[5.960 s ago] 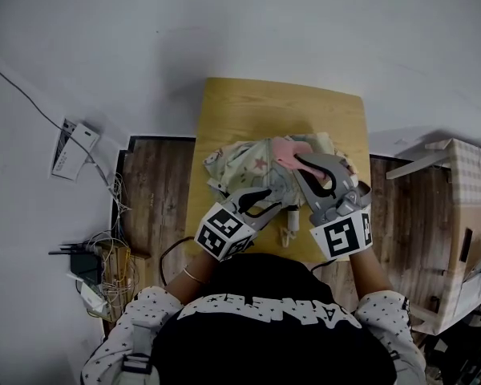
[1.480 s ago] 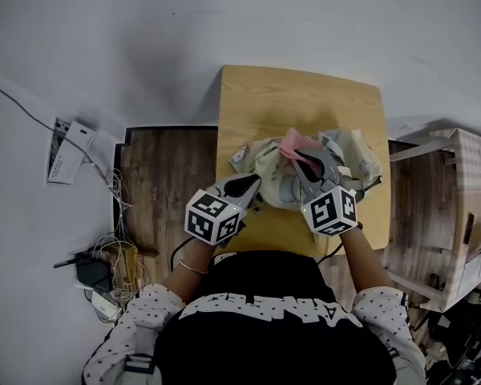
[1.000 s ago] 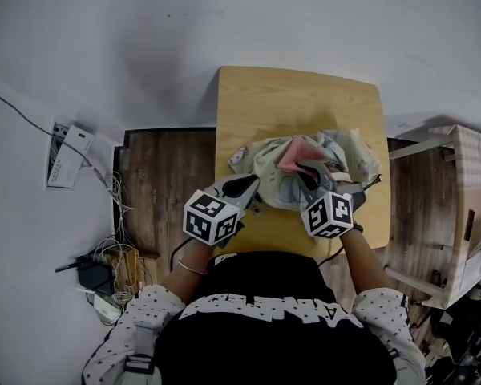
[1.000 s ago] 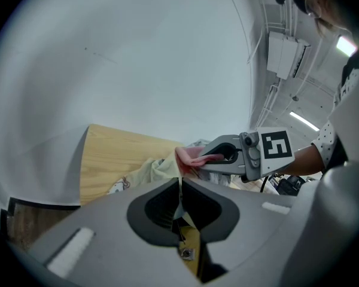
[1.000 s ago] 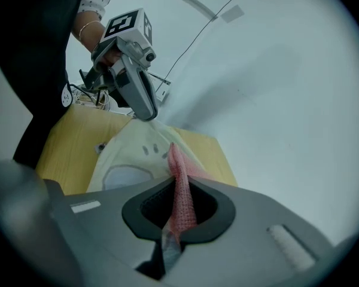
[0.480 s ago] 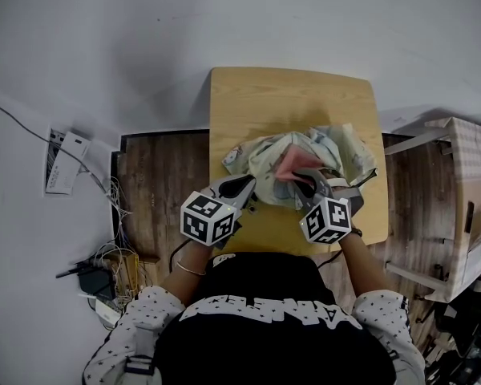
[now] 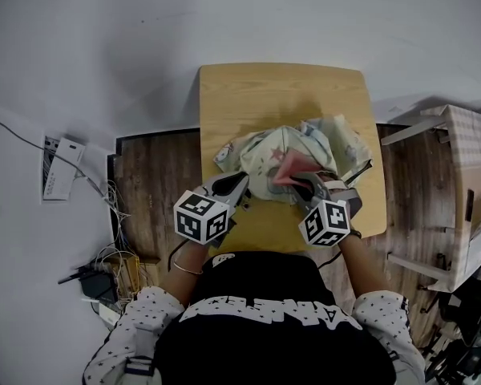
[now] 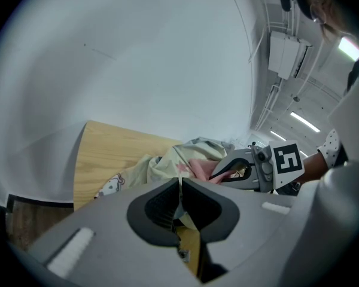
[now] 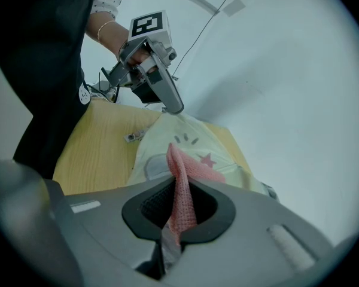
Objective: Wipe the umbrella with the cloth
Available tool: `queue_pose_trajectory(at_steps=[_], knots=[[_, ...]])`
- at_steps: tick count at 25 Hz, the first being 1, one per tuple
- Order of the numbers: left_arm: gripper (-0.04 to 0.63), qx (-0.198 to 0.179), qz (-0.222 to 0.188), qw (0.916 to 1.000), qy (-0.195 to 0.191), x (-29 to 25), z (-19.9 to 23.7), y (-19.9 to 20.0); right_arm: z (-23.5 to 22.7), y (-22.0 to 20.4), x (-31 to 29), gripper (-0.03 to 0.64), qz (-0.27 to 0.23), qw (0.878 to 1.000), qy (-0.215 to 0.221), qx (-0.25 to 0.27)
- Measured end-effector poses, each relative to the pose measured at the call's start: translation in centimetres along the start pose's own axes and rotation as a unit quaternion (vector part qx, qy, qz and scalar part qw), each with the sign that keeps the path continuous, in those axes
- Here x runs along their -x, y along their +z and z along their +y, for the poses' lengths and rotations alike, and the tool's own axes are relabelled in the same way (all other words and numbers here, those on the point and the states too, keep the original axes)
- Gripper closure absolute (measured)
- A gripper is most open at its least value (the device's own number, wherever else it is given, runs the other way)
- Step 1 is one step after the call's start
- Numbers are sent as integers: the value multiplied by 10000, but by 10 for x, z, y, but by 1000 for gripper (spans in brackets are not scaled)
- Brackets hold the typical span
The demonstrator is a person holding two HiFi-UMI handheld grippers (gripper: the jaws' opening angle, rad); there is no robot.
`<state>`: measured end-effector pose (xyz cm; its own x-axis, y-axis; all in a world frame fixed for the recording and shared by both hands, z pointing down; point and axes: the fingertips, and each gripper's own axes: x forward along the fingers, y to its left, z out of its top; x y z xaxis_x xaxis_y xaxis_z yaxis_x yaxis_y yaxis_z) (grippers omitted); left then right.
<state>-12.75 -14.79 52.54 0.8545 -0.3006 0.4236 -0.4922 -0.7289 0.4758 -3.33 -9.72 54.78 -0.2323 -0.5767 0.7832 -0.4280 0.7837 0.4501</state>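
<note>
A folded umbrella (image 7: 305,147) of pale printed fabric lies bunched on the wooden table (image 7: 272,95). My left gripper (image 7: 242,186) is at its near-left edge, shut on a thin fold of the umbrella's fabric (image 8: 167,163). In the right gripper view the left gripper's (image 9: 175,107) tip rests on the umbrella (image 9: 197,142). My right gripper (image 7: 309,184) is shut on a pink cloth (image 7: 284,171), which lies on the umbrella's near side. The cloth (image 9: 180,166) sticks up between the right gripper's (image 9: 179,187) jaws. From the left gripper (image 8: 180,184), the right gripper (image 8: 215,173) shows over the fabric.
A small metal clip (image 9: 131,137) lies on the table beside the umbrella. A cardboard box (image 7: 465,191) stands right of the table. Cables and a small device (image 7: 96,271) lie on the wood floor at left, with a white power strip (image 7: 56,171) by the wall.
My right gripper has drawn the pink cloth toward me across the umbrella's fabric. The left gripper has kept its hold at the umbrella's edge.
</note>
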Motion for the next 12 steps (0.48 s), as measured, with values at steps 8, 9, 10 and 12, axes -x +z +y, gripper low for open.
queue_pose_trajectory(at_steps=[8, 9, 10, 12], knots=[[578, -18, 12, 10000, -89, -3, -4, 1, 9, -4, 4, 581, 15, 9999, 47, -109], [578, -23, 14, 9999, -97, -3, -4, 1, 9, -4, 4, 581, 7, 9999, 55, -133], [578, -23, 14, 9999, -102, -3, -4, 1, 11, -4, 4, 581, -1, 9999, 69, -157], [578, -8, 9, 9999, -114, -3, -4, 0, 14, -4, 5, 581, 1, 9998, 108, -177]])
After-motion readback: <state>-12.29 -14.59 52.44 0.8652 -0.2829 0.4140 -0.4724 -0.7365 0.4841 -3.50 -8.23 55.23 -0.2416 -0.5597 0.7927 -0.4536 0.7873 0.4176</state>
